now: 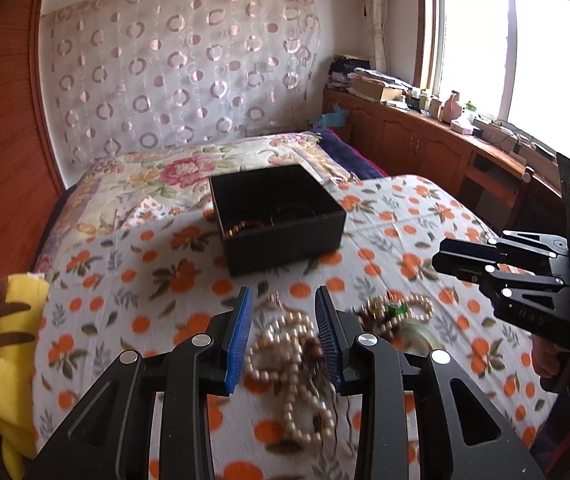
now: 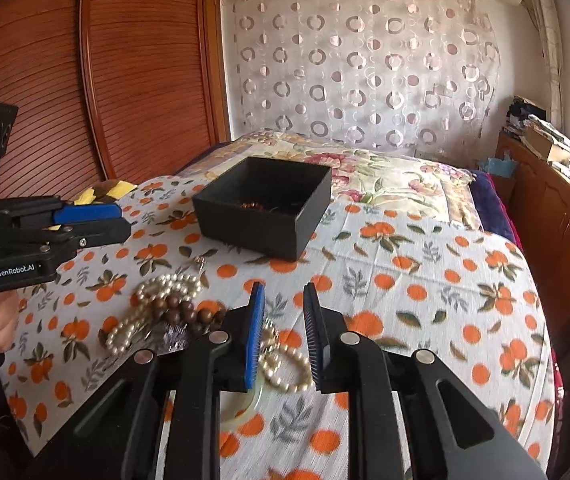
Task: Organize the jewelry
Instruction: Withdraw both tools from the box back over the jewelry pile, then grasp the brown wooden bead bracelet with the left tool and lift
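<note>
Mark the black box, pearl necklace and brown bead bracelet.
black box (image 2: 263, 232): right wrist view, near outer wall.
pearl necklace (image 1: 291, 364): left wrist view, strand between the fingers.
brown bead bracelet (image 2: 181, 310): right wrist view, middle beads.

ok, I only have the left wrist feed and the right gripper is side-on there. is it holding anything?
Observer: No. The right gripper has its jaws apart and grips nothing; a pearl bracelet lies on the cloth below them.
Operator: anything else under it?
Observer: A pale green bangle, partly hidden by one finger.
Operator: that dark blur by the necklace?
Observer: Brown wooden beads, lying against the pearl necklace.
</note>
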Demonstrator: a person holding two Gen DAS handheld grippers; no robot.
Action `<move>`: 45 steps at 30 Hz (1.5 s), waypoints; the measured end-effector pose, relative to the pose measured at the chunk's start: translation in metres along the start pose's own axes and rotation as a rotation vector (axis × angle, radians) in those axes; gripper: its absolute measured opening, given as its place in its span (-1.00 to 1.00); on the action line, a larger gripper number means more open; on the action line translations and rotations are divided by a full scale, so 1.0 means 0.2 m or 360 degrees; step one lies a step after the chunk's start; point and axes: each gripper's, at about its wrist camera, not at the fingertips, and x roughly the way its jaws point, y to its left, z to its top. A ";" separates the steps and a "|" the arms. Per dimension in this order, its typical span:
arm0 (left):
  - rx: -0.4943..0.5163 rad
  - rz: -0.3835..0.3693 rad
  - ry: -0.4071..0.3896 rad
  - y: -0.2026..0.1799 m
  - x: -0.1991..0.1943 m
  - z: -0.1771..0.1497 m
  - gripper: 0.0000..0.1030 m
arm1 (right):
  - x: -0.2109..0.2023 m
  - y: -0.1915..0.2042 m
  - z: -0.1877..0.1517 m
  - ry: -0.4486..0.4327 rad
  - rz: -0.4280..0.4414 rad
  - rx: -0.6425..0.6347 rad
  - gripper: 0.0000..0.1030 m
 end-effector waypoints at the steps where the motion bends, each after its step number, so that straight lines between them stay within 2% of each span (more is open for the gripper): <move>1: -0.0008 -0.0005 0.0013 0.00 0.00 -0.02 -0.41 | 0.00 0.00 -0.02 0.0009 0.0007 0.0005 -0.57; 12: -0.0020 -0.0042 0.0109 -0.03 0.01 -0.18 -0.41 | 0.06 0.05 -0.18 0.0185 0.0075 -0.0015 -0.57; 16: -0.0011 -0.0057 0.0132 -0.05 0.04 -0.19 -0.41 | 0.09 0.09 -0.21 0.0259 0.0107 -0.0074 -0.58; 22: 0.0028 -0.0071 0.0149 -0.09 0.08 -0.17 -0.41 | 0.12 0.07 -0.22 0.0327 0.0062 -0.0110 -0.58; 24: 0.0044 -0.0073 0.0160 -0.11 0.10 -0.15 -0.41 | 0.11 0.06 -0.23 0.0331 0.0064 -0.0117 -0.60; 25: 0.0051 -0.0075 0.0165 -0.11 0.11 -0.15 -0.41 | 0.11 0.05 -0.23 0.0334 0.0063 -0.0120 -0.71; 26: 0.0059 -0.0079 0.0172 -0.12 0.12 -0.14 -0.41 | 0.11 0.05 -0.24 0.0336 0.0051 -0.0124 -0.73; 45: 0.0264 -0.0119 0.0316 -0.26 0.36 -0.04 -0.41 | 0.11 0.00 -0.26 0.0356 0.0067 -0.0081 -0.75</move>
